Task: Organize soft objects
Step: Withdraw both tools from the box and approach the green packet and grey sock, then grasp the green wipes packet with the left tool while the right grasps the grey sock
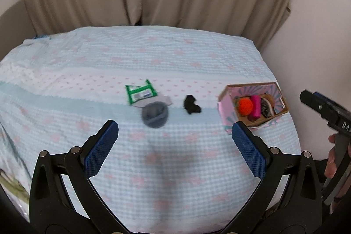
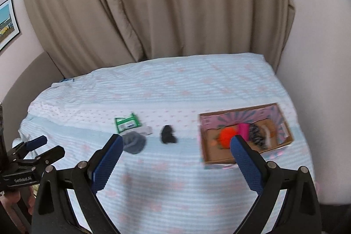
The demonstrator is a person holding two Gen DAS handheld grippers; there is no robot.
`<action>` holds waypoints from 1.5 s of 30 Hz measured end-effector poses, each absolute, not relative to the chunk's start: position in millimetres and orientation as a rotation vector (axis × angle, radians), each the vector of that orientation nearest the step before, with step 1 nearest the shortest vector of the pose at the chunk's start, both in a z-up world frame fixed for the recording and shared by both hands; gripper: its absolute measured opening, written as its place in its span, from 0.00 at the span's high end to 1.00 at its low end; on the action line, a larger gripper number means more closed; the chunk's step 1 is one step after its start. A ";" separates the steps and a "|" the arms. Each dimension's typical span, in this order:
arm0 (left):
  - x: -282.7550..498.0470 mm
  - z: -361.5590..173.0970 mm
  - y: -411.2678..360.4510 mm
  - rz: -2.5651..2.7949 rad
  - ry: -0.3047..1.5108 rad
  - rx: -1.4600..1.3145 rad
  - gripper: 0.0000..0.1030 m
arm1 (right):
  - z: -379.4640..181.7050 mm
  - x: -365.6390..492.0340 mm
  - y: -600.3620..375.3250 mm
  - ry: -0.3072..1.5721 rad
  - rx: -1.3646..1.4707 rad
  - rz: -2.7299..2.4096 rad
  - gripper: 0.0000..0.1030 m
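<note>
Beige curtains are hanging behind a bed point(image 1: 175, 168) covered in a pale blue checked spread, where the loose items are lying in a row: a green packet point(image 1: 141, 92) partly resting on a flat grey piece point(image 1: 163, 100), a rolled grey sock point(image 1: 155, 114) touching that piece's near edge, and a small black fabric item point(image 1: 192, 105) lying apart to the right. Further right, an open cardboard box point(image 2: 245, 135) is already holding an orange pom-pom point(image 1: 245, 107), a pink roll point(image 1: 255, 106) and a dark patterned item point(image 1: 266, 109). Both the left gripper point(image 1: 175, 135) and the right gripper point(image 2: 176, 150) are hovering above the spread with jaws spread wide, gripping nothing. Judging from here, the grey sock is sitting so close to the packet and flat piece that a low grab risks dragging those along, and the soft bedding is likely to bunch into the pads if the fingers are pressing too deep.
</note>
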State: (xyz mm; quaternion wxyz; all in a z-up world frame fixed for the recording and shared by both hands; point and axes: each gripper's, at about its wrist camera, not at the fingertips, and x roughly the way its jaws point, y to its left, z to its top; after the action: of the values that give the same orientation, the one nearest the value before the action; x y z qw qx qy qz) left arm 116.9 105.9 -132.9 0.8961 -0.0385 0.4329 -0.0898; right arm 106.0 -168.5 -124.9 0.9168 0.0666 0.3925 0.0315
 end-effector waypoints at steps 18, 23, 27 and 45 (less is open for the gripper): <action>257.7 -201.0 200.6 -0.354 0.952 0.082 0.02 | -210.7 171.4 -34.7 0.893 0.189 0.016 0.05; 301.4 -251.1 197.3 -0.403 0.996 0.163 0.02 | -257.1 192.6 -9.8 0.927 0.180 0.021 0.05; 332.4 -293.2 184.8 -0.443 1.023 0.200 0.02 | -293.6 210.1 5.3 0.959 0.164 0.042 0.05; 420.6 -459.2 133.3 -0.519 1.116 0.350 0.09 | -439.7 289.9 24.8 1.024 0.193 0.100 0.05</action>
State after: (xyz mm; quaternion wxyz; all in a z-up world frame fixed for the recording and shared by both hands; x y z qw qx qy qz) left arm 420.6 133.3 -459.2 0.8023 0.1632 0.5206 -0.2421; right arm 289.9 24.8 -439.7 0.8660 0.0923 0.4891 0.0479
